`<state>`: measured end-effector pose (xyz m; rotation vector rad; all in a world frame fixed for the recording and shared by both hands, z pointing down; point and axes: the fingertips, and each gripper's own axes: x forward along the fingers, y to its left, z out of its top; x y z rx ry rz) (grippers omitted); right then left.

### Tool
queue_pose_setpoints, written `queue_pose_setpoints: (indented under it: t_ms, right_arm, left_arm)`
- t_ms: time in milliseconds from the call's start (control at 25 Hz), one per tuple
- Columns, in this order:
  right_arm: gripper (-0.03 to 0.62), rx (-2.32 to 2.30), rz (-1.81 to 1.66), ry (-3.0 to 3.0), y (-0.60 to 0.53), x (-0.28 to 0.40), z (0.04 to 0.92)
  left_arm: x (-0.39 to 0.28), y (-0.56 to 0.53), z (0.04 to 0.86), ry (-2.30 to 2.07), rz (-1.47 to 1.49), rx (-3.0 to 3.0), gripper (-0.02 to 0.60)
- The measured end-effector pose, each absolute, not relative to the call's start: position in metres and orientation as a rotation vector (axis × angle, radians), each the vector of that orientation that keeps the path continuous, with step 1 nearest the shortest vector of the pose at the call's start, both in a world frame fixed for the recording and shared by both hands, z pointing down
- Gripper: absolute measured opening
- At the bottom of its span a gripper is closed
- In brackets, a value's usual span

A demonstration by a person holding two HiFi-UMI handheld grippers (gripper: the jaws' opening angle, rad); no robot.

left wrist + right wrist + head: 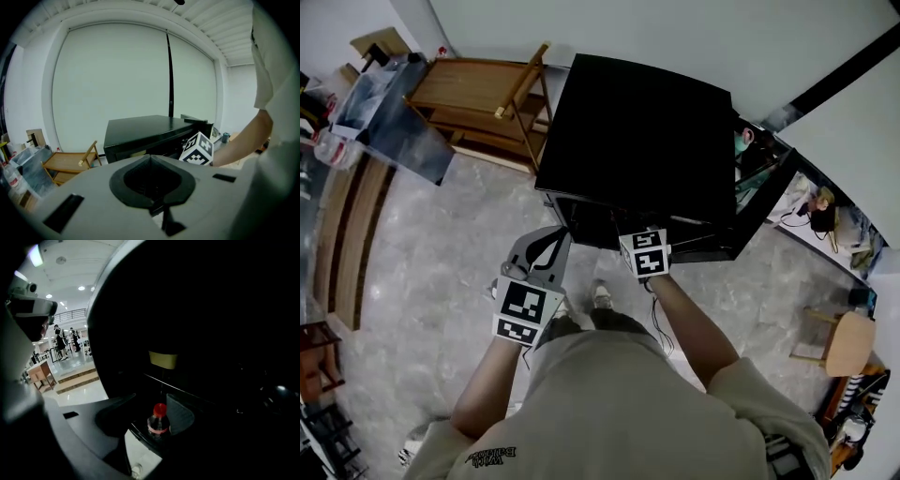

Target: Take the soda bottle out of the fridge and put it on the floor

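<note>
The soda bottle (158,423), clear with a red cap, stands upright on a low ledge inside the dark black fridge (637,141). My right gripper (157,406) is open. Its jaws stand on either side of the bottle's neck and the pads do not press on it. In the head view only its marker cube (645,253) shows at the fridge opening; the jaws are hidden inside. My left gripper (551,232) is shut and empty. It is held left of the right one, in front of the fridge above the floor (441,253).
The fridge door (764,202) hangs open to the right. A wooden folding rack (487,103) stands left of the fridge, with a clear bin (366,103) beyond it. A wooden stool (844,342) is at the right. The person's feet (600,298) are just before the fridge.
</note>
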<state>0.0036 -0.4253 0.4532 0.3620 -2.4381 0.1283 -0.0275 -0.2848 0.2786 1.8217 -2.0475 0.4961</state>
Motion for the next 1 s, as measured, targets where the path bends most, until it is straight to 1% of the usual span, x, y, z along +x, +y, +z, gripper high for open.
queue_pose_setpoints:
  t_ms: [280,600,720,1000]
  right_arm:
    - [0.173,0.335,0.090,-2.362,-0.435,-0.007,0.497]
    - [0.173,0.316,0.078,-2.317,-0.443,-0.010,0.520]
    - [0.151,0.301,0.088,-2.311,-0.444,-0.011,0.529]
    - [0.137,0.288,0.074,-2.314,-0.444,-0.015,0.526]
  left_arm:
    - [-0.026,-0.277,0.289,-2.091,0.504,1.717,0.006]
    - [-0.021,-0.267,0.293,-2.125,0.505,1.627,0.006]
    - [-0.017,-0.263,0.296,-2.122,0.514,1.606,0.006]
    - [-0.015,-0.259,0.296,-2.125,0.532,1.583,0.006]
